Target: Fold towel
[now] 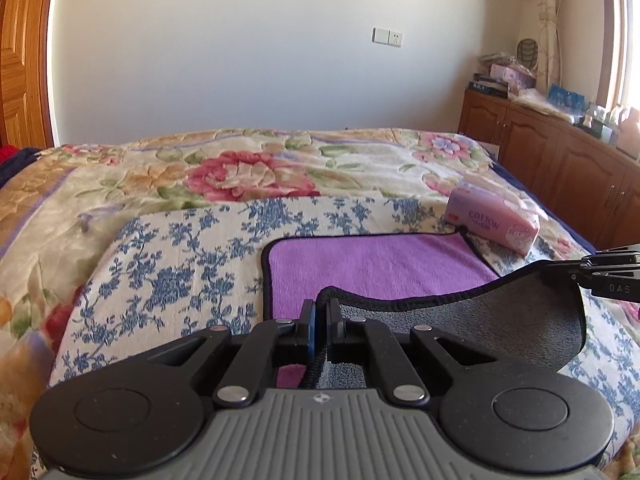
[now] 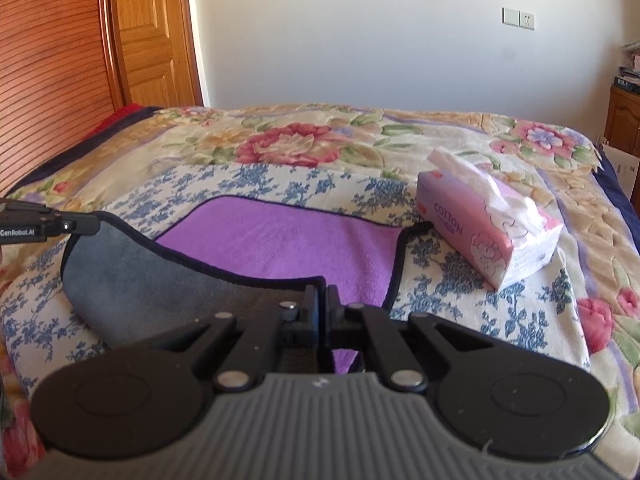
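From the left wrist camera, the left gripper was clenched on a near corner of the towel, its two fingers pressed together with the dark-trimmed edge pinched between them. The towel lay on the bed, over a cloth with blue flowers spread atop a quilt with large red and pink blooms. The far part of the towel rested flat with its purple face up; the near edge was lifted off the bed, showing the grey underside, which sagged in a curve between the two grippers. At the right edge of this view the right gripper gripped the other near corner. A pink tissue pack marked COTTON sat on the bed just beside the towel's far right corner. A wooden cabinet stood along the right wall, with clutter on top

From the right wrist camera, the right gripper was likewise clamped shut on the towel, the trimmed edge caught between its closed fingers. The grey underside stretched away to the left, where the left gripper held the opposite corner raised above the blue-flowered cloth. The purple face lay flat beyond the lifted edge. The tissue pack, with tissues sticking out of its top, sat near the towel's far right corner. A wooden door stood behind the bed on the left
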A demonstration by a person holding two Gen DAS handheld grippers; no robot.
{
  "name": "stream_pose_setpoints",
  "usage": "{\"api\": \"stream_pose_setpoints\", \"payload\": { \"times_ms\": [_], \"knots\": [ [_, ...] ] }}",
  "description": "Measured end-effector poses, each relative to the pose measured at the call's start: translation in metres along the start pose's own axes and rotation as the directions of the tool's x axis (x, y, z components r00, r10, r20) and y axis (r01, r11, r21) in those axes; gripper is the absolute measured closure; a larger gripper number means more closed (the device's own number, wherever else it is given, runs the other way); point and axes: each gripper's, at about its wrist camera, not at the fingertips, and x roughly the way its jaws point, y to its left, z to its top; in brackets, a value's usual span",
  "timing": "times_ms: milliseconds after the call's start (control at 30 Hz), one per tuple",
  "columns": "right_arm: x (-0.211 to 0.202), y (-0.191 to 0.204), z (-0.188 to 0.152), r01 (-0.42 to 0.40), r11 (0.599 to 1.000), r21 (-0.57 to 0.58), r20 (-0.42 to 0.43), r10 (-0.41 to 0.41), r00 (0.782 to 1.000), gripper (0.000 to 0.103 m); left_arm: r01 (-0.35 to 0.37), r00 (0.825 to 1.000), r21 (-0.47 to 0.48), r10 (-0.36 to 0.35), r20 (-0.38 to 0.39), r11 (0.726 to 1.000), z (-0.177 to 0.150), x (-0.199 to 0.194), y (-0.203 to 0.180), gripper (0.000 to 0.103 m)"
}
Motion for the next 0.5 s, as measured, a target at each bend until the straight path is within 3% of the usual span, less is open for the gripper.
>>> {"api": "stream_pose_setpoints", "payload": {
  "times_ms": [500],
  "knots": [
    [0.001,-0.001,0.015,0.015,1.000,-0.023,0.072,-0.014,0.997,0.099,-0.002,0.999,0.007,0.002,0.041,1.000,0.020,0.005,0.000,0.097]
  ]
}}
